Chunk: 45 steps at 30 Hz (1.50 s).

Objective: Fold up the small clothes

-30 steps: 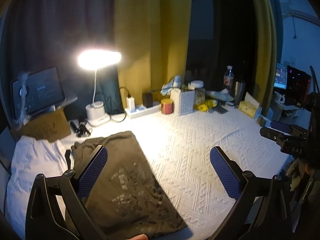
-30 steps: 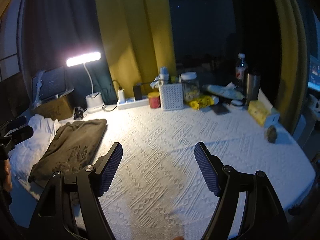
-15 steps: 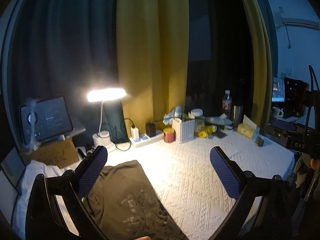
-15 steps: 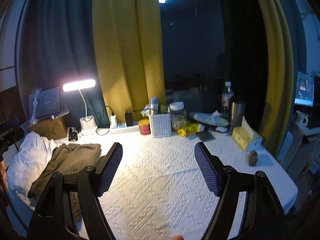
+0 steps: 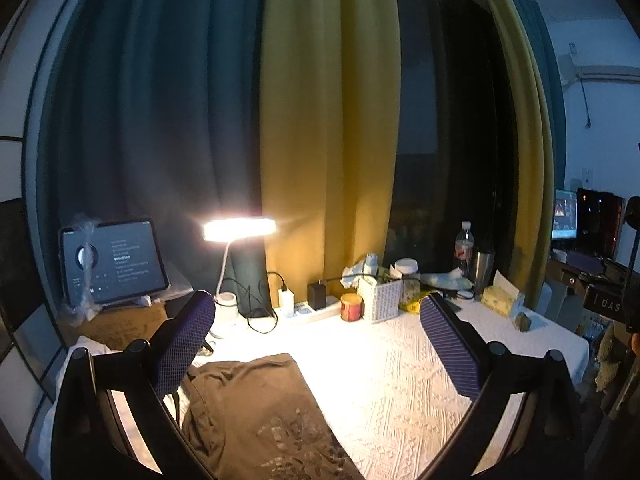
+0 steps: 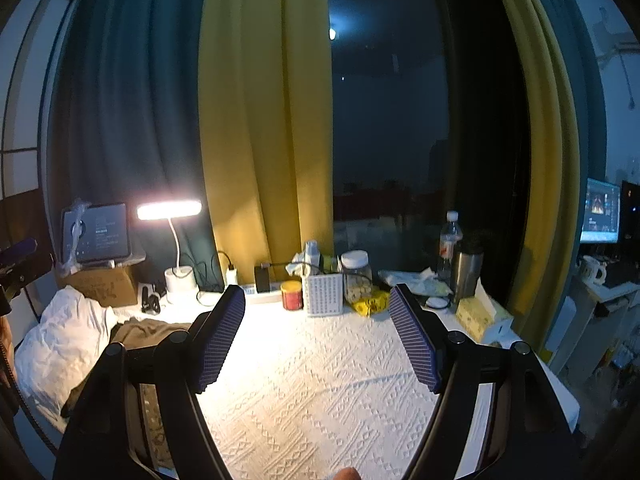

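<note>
1. Two grippers, both empty as I read them: the left gripper (image 5: 316, 344) has its jaws spread wide with nothing between the blue pads, and the right gripper (image 6: 318, 340) is splayed the same way over bare cloth.
2. Neither touches anything. Both are held up above the table (image 6: 320, 400), pointing more at the curtains (image 6: 264, 120) than at the work.
3. The thing I care about, the olive-brown garment (image 5: 260, 412), lies on the left part of the white textured cover, below and slightly left of the left gripper. From the right wrist view I only catch its far edge (image 6: 140, 330) beside a crumpled white cloth (image 6: 60, 344).
4. My judgement on progress: the garment looks like a fairly narrow, flattened strip with a printed face up, so it may be partly folded, but I cannot tell how many folds it holds or whether it counts as finished.
5. What is left, as I see it: if it needs another fold, I would have to bring both grippers down to its near corners. The white cloth looks unfolded, though I cannot tell whether it is clothing at all.
6. Clutter sits well apart along the back edge: the lit desk lamp (image 5: 239, 230), a red tin (image 5: 351, 307), a white basket (image 5: 380, 300).
</note>
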Available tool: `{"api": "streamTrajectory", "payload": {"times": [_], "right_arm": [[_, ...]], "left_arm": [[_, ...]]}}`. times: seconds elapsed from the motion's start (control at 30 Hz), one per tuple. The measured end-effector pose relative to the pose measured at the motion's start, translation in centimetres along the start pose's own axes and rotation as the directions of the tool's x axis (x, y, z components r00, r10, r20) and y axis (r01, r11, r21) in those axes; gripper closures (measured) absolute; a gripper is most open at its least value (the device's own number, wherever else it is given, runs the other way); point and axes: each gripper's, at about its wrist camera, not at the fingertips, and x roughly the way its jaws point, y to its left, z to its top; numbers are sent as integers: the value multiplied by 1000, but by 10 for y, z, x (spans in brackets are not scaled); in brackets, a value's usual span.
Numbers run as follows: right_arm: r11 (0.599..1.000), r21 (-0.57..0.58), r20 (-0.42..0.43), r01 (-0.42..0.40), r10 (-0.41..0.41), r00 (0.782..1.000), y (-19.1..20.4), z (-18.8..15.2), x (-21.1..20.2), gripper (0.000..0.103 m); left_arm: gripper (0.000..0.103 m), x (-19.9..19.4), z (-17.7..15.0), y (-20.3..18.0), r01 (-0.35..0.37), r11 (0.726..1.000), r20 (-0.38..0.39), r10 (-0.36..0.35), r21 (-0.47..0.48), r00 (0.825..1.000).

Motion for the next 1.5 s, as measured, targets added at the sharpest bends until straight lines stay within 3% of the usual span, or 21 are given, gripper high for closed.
{"api": "streamTrajectory", "payload": {"times": [0.2,0.63,1.0,1.5], "right_arm": [[1000,-13,60,5,-5,998,15,16,-13,26],[996,-57,131,-63,70,989,54,43,-29,26],[992,-71,104,-103,110,988,69,42,-16,26],[992,-73,77,-99,104,992,68,38,-9,26]], "left_arm": [[2,-12,9,10,-23,1000,39,24,-14,999],[2,-33,18,42,-87,994,52,90,-60,995],[2,-30,9,56,-121,990,14,123,-78,992],[2,-25,5,58,-122,989,2,123,-85,992]]}}
